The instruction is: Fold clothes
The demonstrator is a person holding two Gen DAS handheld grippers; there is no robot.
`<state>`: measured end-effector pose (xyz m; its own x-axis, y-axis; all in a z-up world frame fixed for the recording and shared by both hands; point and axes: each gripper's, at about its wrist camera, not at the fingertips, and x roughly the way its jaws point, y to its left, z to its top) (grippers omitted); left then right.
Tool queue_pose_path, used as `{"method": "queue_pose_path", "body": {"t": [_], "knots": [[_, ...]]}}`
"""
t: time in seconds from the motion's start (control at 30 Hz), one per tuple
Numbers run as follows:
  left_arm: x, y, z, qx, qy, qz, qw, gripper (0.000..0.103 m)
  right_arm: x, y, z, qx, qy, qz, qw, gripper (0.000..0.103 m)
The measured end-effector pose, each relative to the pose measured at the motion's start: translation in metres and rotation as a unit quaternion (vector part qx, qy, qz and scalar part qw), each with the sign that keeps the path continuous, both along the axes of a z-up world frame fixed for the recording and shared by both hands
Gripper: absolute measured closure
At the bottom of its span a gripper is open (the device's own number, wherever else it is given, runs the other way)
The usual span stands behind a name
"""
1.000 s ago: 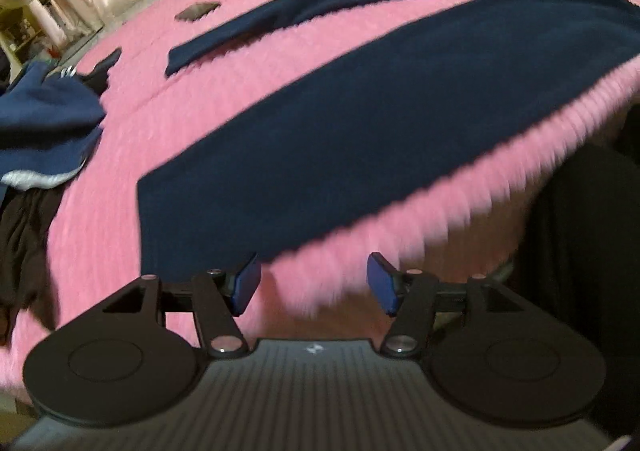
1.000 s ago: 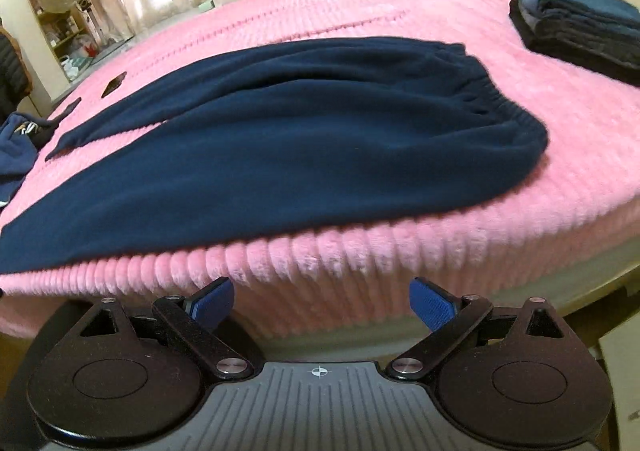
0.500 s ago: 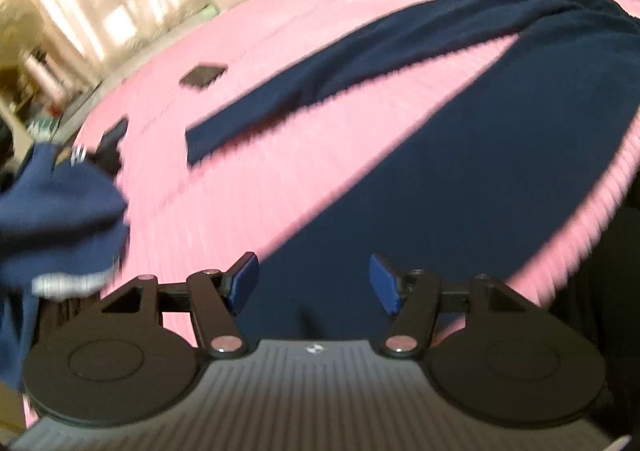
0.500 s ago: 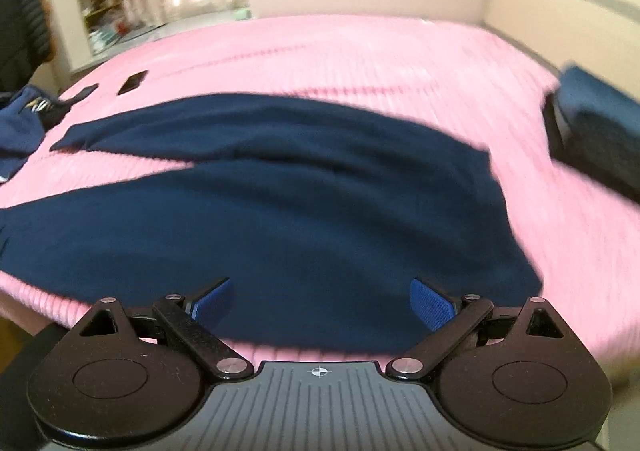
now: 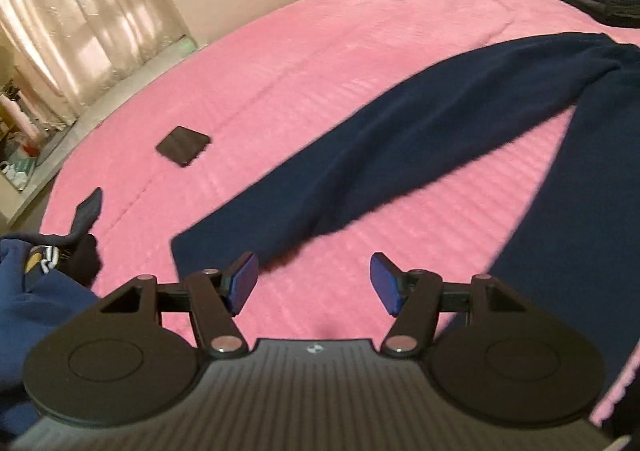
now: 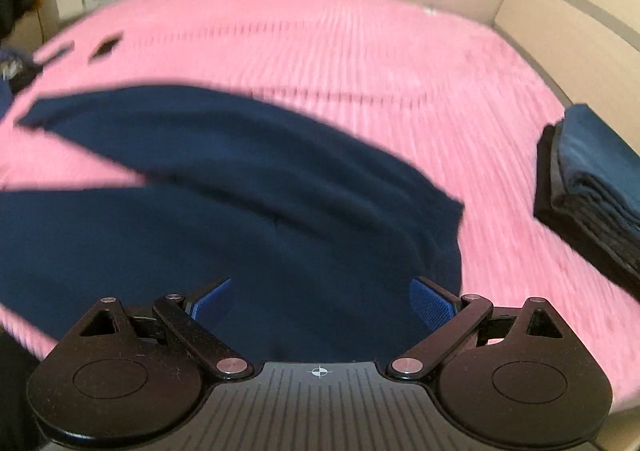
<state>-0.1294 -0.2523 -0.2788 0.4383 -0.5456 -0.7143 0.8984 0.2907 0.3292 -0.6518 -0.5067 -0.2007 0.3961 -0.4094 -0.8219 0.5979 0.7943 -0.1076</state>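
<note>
1. While navy trousers (image 5: 400, 155) are lying spread flat on the pink bed (image 5: 320, 51), both pairs of tongs are hanging above them with nothing gripped.
2. Left tongs (image 5: 314, 283) are standing apart over the pink cover between the two legs, near a leg's hem.
3. Right tongs (image 6: 320, 301) are gaping wide over the waist end (image 6: 320, 251).
4. Folded clothes (image 6: 592, 187) are sitting stacked to the right, apart from the trousers.

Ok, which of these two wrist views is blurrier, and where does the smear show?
Right wrist view is blurrier: the pink bedspread streaks sideways and the navy pants have smeared edges. Left wrist view is sharper; the small dark square looks fairly crisp, the pant leg only softly blurred. Both bend at the edges, fisheye.
</note>
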Motion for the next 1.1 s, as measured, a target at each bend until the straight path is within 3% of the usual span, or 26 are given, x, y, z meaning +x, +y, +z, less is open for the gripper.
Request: {"method": "queue_pose_path", "body": {"t": [0.1,0.3,0.57,0.8,1.1], "knots": [[-0.031,0.027,-0.007,-0.001,0.004,0.015,0.9999,0.039,-0.019,0.029,-0.015,0.001,0.031,-0.004,1.0,0.006],[-0.103,0.109,-0.026,0.005,0.042,0.073,0.9964,0.036,-0.061,0.094,-0.039,0.035,0.028,-0.01,0.999,0.006],[-0.141,0.187,-0.032,-0.009,0.067,0.16,0.9848,0.034,-0.052,0.155,-0.051,0.045,0.029,0.025,0.998,0.006],[-0.141,0.214,-0.019,-0.024,0.055,0.186,0.9808,0.033,-0.021,0.169,-0.047,0.039,0.018,0.061,0.997,0.006],[-0.122,0.18,-0.021,0.004,0.032,0.139,0.9897,0.033,-0.012,0.128,-0.028,0.011,0.017,0.067,0.998,0.006]]}}
